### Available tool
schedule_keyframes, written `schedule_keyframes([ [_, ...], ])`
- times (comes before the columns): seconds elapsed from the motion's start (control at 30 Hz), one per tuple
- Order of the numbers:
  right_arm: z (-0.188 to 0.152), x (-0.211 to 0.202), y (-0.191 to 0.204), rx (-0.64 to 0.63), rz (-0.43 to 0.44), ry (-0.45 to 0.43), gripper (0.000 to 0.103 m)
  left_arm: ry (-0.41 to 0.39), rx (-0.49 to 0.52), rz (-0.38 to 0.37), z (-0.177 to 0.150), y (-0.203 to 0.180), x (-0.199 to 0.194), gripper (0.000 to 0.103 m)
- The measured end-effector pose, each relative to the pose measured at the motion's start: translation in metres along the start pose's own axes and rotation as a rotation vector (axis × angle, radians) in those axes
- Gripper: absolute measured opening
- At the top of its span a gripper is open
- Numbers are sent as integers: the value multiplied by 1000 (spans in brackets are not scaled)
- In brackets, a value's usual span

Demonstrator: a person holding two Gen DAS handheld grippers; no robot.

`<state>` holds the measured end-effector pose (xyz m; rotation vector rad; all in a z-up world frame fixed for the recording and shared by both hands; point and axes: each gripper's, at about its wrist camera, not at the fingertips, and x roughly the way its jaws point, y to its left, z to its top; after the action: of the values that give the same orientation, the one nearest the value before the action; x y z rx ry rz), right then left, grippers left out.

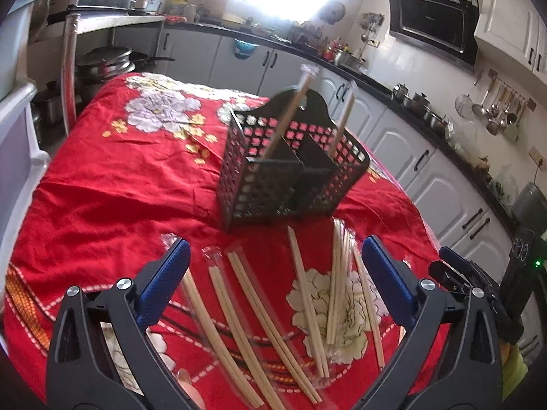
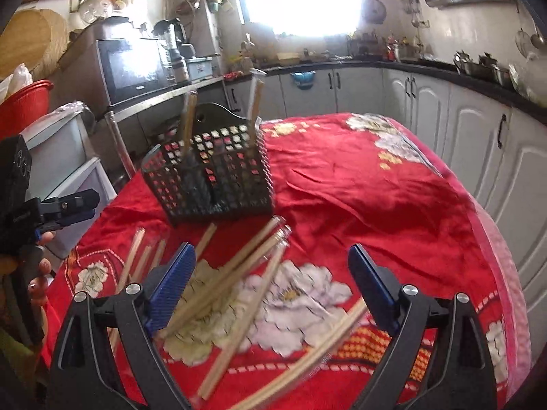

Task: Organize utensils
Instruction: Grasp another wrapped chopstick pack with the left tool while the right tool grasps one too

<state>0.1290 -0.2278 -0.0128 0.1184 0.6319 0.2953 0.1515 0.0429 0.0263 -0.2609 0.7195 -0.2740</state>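
Your left gripper (image 1: 273,266) and right gripper (image 2: 271,273) hang with jaws spread, empty; pale wooden chopsticks in clear plastic sleeves (image 1: 253,311) lie scattered just before the black perforated plastic utensil caddy (image 1: 290,167); light, stiff, probably slippery; grip one mid-length.

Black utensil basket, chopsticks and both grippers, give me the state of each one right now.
Black utensil basket: upright on the red tablecloth, two wrapped chopstick pairs standing inside.
Loose chopsticks: lying scattered on the cloth, in clear sleeves.
Left gripper: open, holding nothing.
Right gripper: open, holding nothing.
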Motion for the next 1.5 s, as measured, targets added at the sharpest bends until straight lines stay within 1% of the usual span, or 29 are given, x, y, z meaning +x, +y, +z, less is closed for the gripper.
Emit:
schedule_keyframes([
  [0.3,-21,2,-25,58,-37,71,87,82,38,-33,-18,-18,28,92],
  [0.4,-29,9,-35,96,-47,111,83,111,51,-40,-22,-22,39,92],
  [0.5,-34,15,-42,122,-51,137,83,138,76,-49,-24,-29,49,92],
  [0.57,-36,21,-47,150,-48,160,83,156,77,-49,-25,-30,56,89],
  [0.63,-38,25,-53,169,-44,175,82,182,77,-55,-25,-31,66,81],
  [0.67,-38,26,-54,173,-42,180,82,189,81,-51,-25,-32,70,80],
  [0.73,-37,30,-56,181,-40,192,82,208,83,-48,-25,-34,78,70],
  [0.77,-38,31,-57,186,-40,197,82,220,83,-52,-25,-35,83,68],
  [0.83,-38,36,-60,194,-40,214,82,242,74,-62,-25,-35,91,59],
  [0.93,-38,45,-65,215,-38,246,80,276,60,-63,-24,-34,106,48],
  [1.0,-37,49,-67,224,-32,253,79,290,61,-50,-23,-35,115,46],
  [1.07,-35,53,-71,236,-20,257,79,303,54,-43,-21,-34,122,46],
  [1.17,-32,58,-78,264,-6,260,74,319,47,-30,-20,-35,133,45],
  [1.3,-26,67,-82,275,8,266,71,320,50,-9,-17,-38,144,45],
  [1.4,-23,73,-84,276,18,265,63,316,43,2,-14,-38,150,45],
  [1.5,-22,76,-87,287,33,265,53,308,40,21,-11,-37,155,39],
])
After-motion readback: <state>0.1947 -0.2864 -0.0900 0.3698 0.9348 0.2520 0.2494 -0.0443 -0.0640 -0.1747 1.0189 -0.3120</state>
